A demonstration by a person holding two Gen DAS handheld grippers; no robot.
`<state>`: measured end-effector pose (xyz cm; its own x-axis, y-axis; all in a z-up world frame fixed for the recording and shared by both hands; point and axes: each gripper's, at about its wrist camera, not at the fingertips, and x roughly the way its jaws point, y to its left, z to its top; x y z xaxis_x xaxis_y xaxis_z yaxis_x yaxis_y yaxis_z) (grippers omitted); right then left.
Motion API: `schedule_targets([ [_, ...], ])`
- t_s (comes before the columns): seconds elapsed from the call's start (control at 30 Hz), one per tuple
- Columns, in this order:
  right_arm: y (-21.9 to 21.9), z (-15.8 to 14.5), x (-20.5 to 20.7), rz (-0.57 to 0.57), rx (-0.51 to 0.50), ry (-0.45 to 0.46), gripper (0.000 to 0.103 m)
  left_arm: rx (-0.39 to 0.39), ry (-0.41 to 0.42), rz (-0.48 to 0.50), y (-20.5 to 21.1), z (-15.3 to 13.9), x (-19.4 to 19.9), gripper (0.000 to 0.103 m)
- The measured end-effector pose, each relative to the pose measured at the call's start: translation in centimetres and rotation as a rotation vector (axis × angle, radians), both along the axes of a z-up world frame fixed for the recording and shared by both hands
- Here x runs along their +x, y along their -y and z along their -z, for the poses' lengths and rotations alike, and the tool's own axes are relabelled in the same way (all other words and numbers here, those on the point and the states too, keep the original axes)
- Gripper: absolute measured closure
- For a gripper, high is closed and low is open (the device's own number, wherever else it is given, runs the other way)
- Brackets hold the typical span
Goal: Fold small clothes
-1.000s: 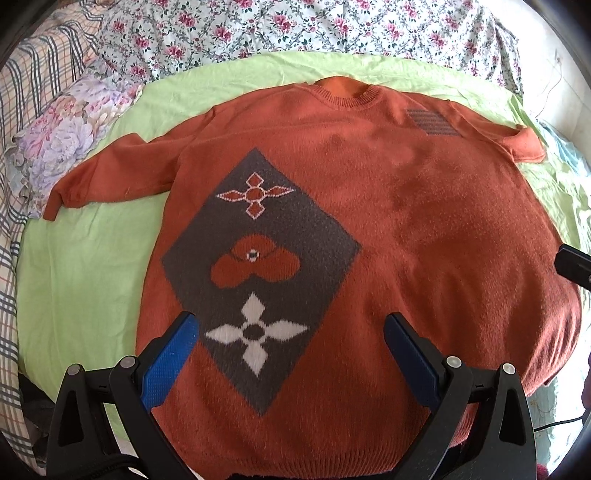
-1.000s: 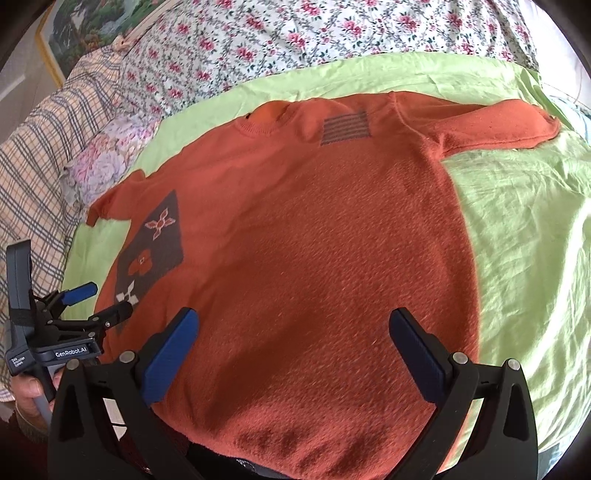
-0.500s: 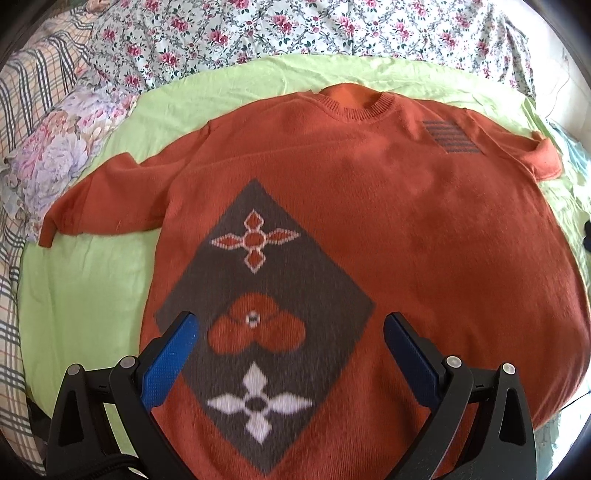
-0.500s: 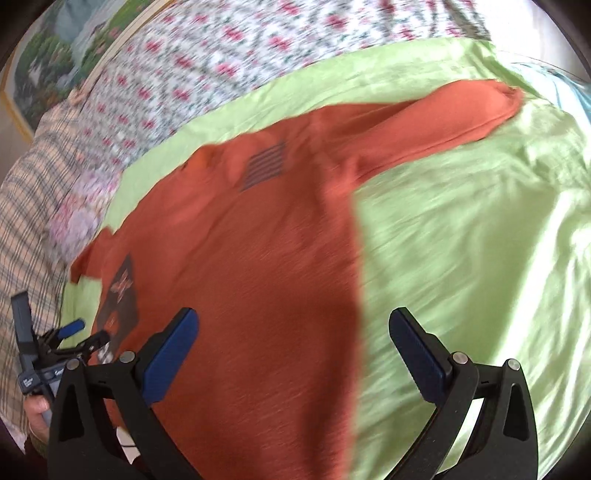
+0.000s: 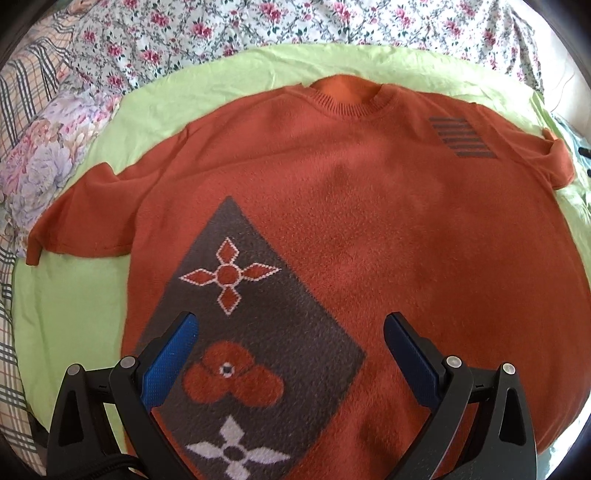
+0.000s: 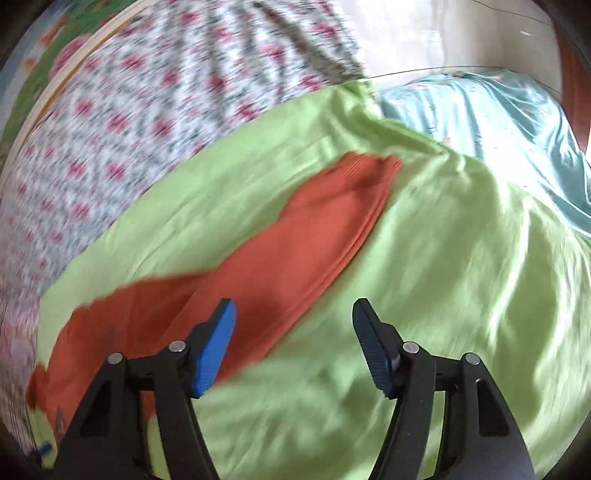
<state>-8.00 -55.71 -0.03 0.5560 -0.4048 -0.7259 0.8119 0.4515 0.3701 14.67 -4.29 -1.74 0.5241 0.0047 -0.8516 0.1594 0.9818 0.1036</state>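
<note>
while right gripper [image 6: 291, 332] has swung from sweater body out over its sleeve [image 6: 295, 240], jaws closing, nothing pinched yet; left gripper [image 5: 290, 345] spread wide, nearer diamond motif. orange sweater [image 5: 369, 240] flat on green sheet [image 5: 74, 314]; sleeve fold likely next.

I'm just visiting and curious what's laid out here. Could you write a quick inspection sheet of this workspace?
Surface: green sheet spread on a bed.
Job's things: orange sweater lying flat, front up, sleeves spread.
Clutter: nothing seen.
Grippers: left tool open above the sweater; right tool closing, nothing between its pads, aimed near the right sleeve.
Cables: nothing seen.
Surroundings: floral bedding, plaid fabric, pale blue cloth.
</note>
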Motion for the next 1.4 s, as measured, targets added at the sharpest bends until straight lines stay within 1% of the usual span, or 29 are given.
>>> schedule_targets([
  [0.07, 4.1, 0.6, -0.1, 0.055, 0.002, -0.003, 0.044, 0.005, -0.019, -0.004, 0.3, 0.6, 0.5, 0.002],
  [0.1, 6.0, 1.0, -0.2, 0.077, 0.02, 0.012, 0.048, 0.01, -0.03, -0.003, 0.5, 0.9, 0.7, 0.002],
  [0.13, 7.7, 1.5, -0.2, 0.101, 0.037, 0.009, 0.05, 0.015, -0.038, -0.001, 0.7, 1.2, 0.9, 0.002],
  [0.17, 9.8, 2.2, 0.2, 0.129, 0.039, -0.019, 0.051, 0.022, -0.046, 0.002, 0.9, 1.6, 1.1, 0.002],
  [0.23, 12.1, 3.2, -0.1, 0.156, 0.047, -0.025, 0.056, 0.037, -0.065, 0.005, 1.3, 2.3, 1.7, 0.002],
  [0.27, 13.5, 3.9, 0.1, 0.165, 0.067, -0.02, 0.057, 0.039, -0.07, 0.005, 1.5, 2.5, 1.9, 0.002],
  [0.37, 16.0, 5.4, 0.7, 0.168, 0.097, 0.014, 0.059, 0.033, -0.094, 0.009, 2.1, 3.3, 2.7, 0.002],
  [0.4, 16.5, 5.6, 0.9, 0.169, 0.101, 0.022, 0.064, 0.033, -0.103, 0.012, 2.3, 3.4, 2.8, 0.002],
  [0.43, 16.9, 5.7, 1.0, 0.169, 0.104, 0.026, 0.075, 0.03, -0.102, 0.017, 2.4, 3.5, 2.9, 0.002],
  [0.47, 17.2, 5.8, 1.2, 0.164, 0.114, 0.025, 0.083, 0.027, -0.1, 0.022, 2.6, 3.5, 2.9, 0.002],
  [0.5, 17.3, 5.8, 1.3, 0.157, 0.125, 0.026, 0.095, 0.024, -0.097, 0.028, 2.7, 3.5, 2.9, 0.002],
  [0.53, 17.1, 5.6, 1.5, 0.149, 0.13, 0.031, 0.095, 0.021, -0.097, 0.031, 2.8, 3.5, 2.8, 0.002],
  [0.63, 15.0, 3.8, 1.6, 0.105, 0.09, 0.036, 0.095, 0.007, -0.098, 0.039, 2.7, 3.2, 2.3, 0.002],
  [0.77, 10.2, 0.2, 3.5, -0.01, 0.051, 0.092, 0.095, -0.025, -0.086, 0.026, 1.6, 2.5, 1.4, 0.002],
  [0.87, 5.5, -2.1, 6.2, -0.121, 0.061, 0.157, 0.095, -0.05, -0.073, 0.009, 0.5, 2.1, 1.0, 0.002],
  [0.97, 0.3, -3.5, 9.6, -0.243, 0.102, 0.221, 0.095, -0.071, -0.053, -0.01, -1.1, 1.5, 0.2, 0.002],
  [1.07, -5.3, -3.8, 13.8, -0.371, 0.163, 0.276, 0.095, -0.094, -0.037, -0.035, -2.6, 1.0, -0.1, 0.002],
  [1.2, -12.9, -2.8, 19.6, -0.521, 0.252, 0.317, 0.095, -0.12, -0.019, -0.073, -5.2, 0.5, -1.2, 0.002],
  [1.23, -14.7, -2.3, 21.3, -0.558, 0.291, 0.335, 0.095, -0.121, -0.015, -0.08, -5.6, 0.5, -1.3, 0.002],
  [1.37, -20.7, -0.7, 26.6, -0.659, 0.405, 0.369, 0.095, -0.136, -0.009, -0.112, -7.3, 0.6, -1.3, 0.002],
  [1.4, -21.9, -0.4, 27.4, -0.677, 0.417, 0.366, 0.095, -0.143, -0.009, -0.121, -7.8, 0.7, -1.3, 0.002],
])
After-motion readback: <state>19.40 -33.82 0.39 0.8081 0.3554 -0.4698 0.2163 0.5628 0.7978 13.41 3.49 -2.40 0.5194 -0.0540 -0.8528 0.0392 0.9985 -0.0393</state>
